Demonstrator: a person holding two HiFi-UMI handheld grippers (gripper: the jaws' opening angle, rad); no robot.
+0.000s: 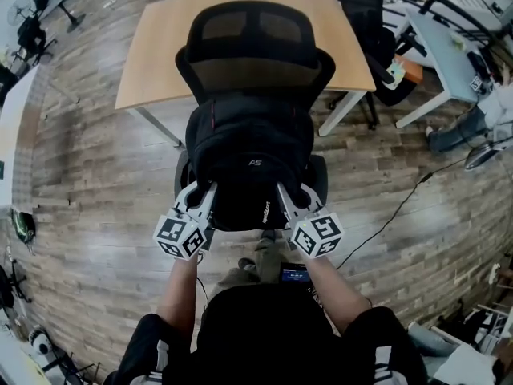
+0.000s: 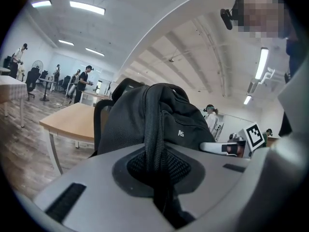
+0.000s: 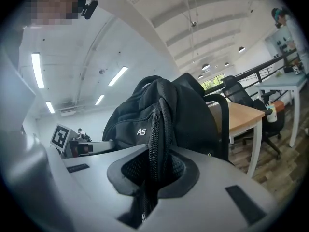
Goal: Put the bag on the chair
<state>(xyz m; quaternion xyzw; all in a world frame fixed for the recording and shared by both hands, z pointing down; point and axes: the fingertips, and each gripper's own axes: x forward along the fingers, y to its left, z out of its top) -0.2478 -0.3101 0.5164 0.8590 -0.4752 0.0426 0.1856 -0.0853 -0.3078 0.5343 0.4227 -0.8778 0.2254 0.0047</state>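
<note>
Backpack of soft black fabric (image 1: 250,163), judged limp and weighty, is pinched at its ribbed sides by tightly closed left gripper (image 1: 203,192) and right gripper (image 1: 285,192) over black mesh office chair (image 1: 252,46).

Bright, even light falls from the ceiling strip lamps (image 2: 87,7) above me, so shadows stay soft. My views bend hard at the rims and fade to black corners. Close up my jaws blur, and the black bag (image 1: 248,155) swallows detail.
</note>
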